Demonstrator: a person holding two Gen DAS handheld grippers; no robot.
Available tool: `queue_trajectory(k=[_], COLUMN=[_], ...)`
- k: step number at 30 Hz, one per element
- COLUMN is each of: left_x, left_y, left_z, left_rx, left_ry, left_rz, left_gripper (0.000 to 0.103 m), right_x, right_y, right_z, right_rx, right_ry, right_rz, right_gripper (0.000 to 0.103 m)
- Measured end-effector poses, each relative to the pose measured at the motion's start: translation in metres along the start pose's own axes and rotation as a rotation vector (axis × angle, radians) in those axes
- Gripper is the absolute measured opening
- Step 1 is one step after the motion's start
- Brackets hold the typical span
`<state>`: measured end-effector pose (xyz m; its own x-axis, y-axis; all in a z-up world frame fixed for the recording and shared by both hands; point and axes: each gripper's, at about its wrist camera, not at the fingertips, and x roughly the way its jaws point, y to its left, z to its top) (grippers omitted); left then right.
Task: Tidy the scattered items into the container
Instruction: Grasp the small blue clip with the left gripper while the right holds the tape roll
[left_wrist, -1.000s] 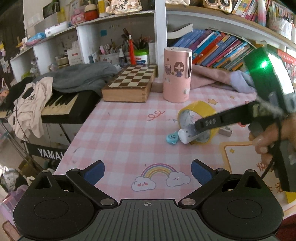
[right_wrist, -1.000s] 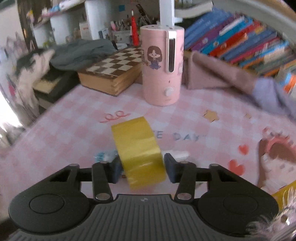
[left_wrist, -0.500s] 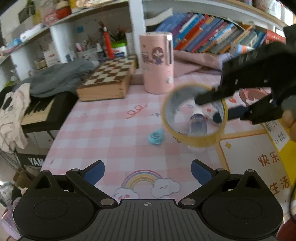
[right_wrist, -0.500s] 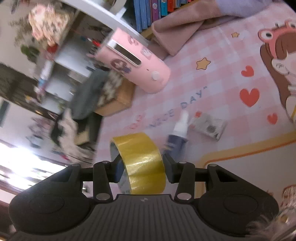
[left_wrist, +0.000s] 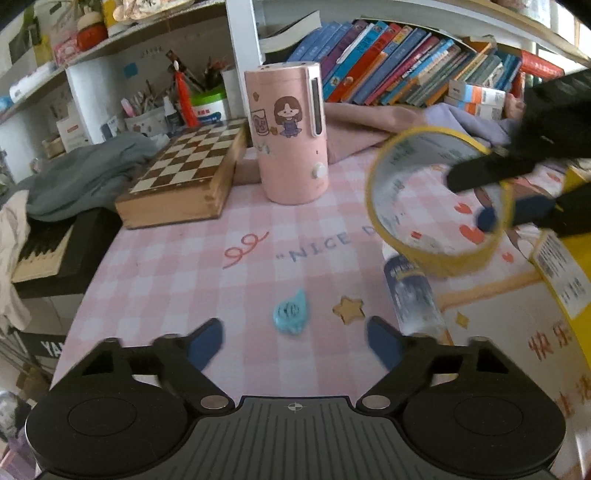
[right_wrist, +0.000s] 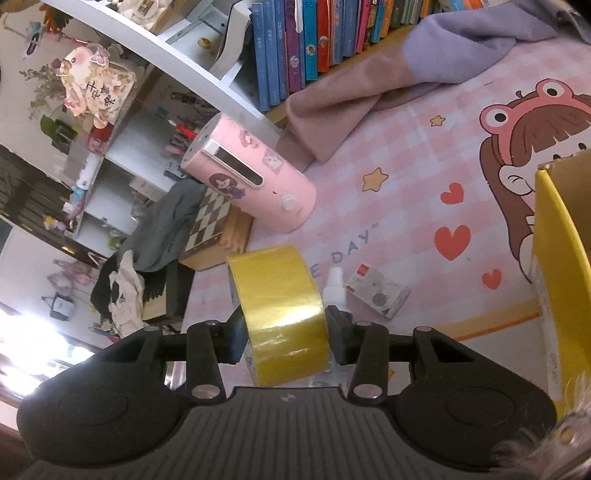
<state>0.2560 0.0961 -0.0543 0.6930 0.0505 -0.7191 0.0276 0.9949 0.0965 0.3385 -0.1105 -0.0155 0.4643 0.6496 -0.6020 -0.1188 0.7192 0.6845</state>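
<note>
Yellow tape roll (right_wrist: 282, 314) pinched in right claw (right_wrist: 284, 332) | left claw (left_wrist: 295, 341) spread; only its view shows blue charm (left_wrist: 290, 314)

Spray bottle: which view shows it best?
Left wrist: the spray bottle lies in near-full view on the mat, its top behind the tape. In the right wrist view only its white cap shows beside the gripped tape.

A lived-in home study: crammed bookshelf (left_wrist: 406, 62), chessboard box (left_wrist: 184, 181), keyboard piano (left_wrist: 40, 251), cartoon-print pink tablecloth (left_wrist: 177, 273).
</note>
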Motion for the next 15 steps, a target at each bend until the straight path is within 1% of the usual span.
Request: queue_trajectory(k=[2, 3, 4, 5, 6, 8, 9, 10, 11, 15], left_x=[0.014, 0.021, 0.028, 0.034, 0.040, 0.046, 0.047, 0.046, 0.045, 0.041], left_y=[0.003, 0.004, 0.005, 0.006, 0.007, 0.009, 0.009, 0.009, 0.008, 0.005], left_z=[0.004, 0.006, 0.006, 0.007, 0.006, 0.006, 0.006, 0.006, 0.005, 0.005], left_rx=[-0.017, -0.026, -0.033, -0.039, -0.042, -0.053, -0.055, -0.055, -0.052, -0.037], left_ry=[0.015, 0.026, 0.039, 0.054, 0.069, 0.067, 0.065, 0.063, 0.061, 0.069], left_rz=[-0.010, -0.015, -0.021, -0.030, -0.038, -0.049, -0.052, -0.051, -0.050, -0.040], left_gripper=[0.065, 0.063, 0.059, 0.050, 0.046, 0.039, 0.038, 0.032, 0.023, 0.023], right_x=[0.000, 0.000, 0.000, -0.001, -0.001, -0.001, -0.001, -0.001, -0.001, -0.001], right_y=[-0.003, -0.004, -0.005, -0.006, -0.006, -0.006, -0.006, -0.007, -0.006, -0.007], right_z=[0.001, 0.001, 0.001, 0.002, 0.002, 0.003, 0.003, 0.003, 0.003, 0.003], right_rx=[0.000, 0.001, 0.000, 0.000, -0.001, -0.003, -0.004, -0.003, -0.002, -0.002], right_ry=[0.004, 0.004, 0.005, 0.005, 0.006, 0.005, 0.005, 0.005, 0.006, 0.014], right_rz=[-0.002, -0.004, -0.006, -0.006, -0.005, -0.003, -0.002, -0.002, -0.004, -0.004], right_gripper=[0.041, 0.041, 0.041, 0.041, 0.041, 0.041, 0.041, 0.041, 0.041, 0.041])
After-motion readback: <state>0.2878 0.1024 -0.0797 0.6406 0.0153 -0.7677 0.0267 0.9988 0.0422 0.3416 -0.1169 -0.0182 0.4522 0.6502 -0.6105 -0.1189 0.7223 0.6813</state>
